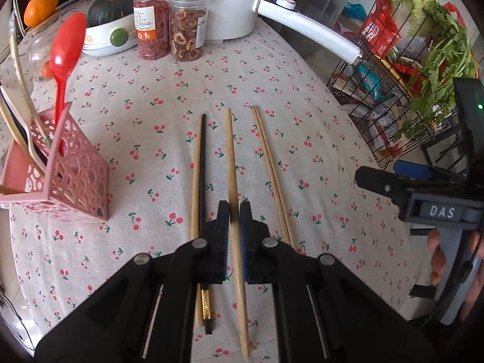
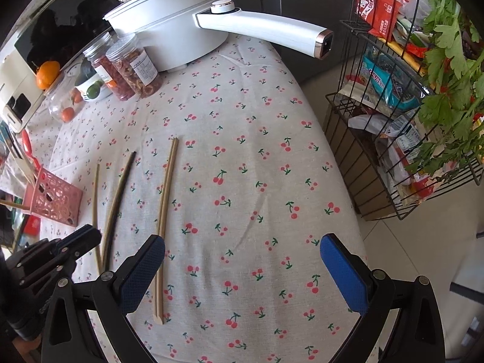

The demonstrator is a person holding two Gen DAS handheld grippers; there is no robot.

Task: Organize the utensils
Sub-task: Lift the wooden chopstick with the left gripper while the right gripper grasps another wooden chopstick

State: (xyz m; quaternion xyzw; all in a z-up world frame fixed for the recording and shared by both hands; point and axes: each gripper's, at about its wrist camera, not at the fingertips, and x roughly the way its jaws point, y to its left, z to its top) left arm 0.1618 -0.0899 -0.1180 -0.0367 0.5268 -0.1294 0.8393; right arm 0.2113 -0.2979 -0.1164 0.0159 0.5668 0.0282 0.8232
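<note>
My left gripper [image 1: 234, 211] is shut on a single wooden chopstick [image 1: 231, 157] that runs forward over the cherry-print tablecloth. Left of it lie a wooden and a black chopstick [image 1: 200, 163] side by side; right of it lies a wooden pair [image 1: 270, 169]. A pink perforated utensil holder [image 1: 66, 178] stands at the left with a red spoon [image 1: 65, 57] and other utensils in it. My right gripper [image 2: 242, 272] is open and empty above the cloth, just right of the wooden pair [image 2: 165, 220]. The holder [image 2: 56, 196] sits far left there.
Two jars [image 1: 169, 30], a white pot with a long handle [image 1: 305, 27], a squash in a bowl [image 1: 109, 21] and an orange [image 1: 40, 6] stand at the back. A wire rack with packets and greens [image 2: 408, 115] stands off the table's right edge.
</note>
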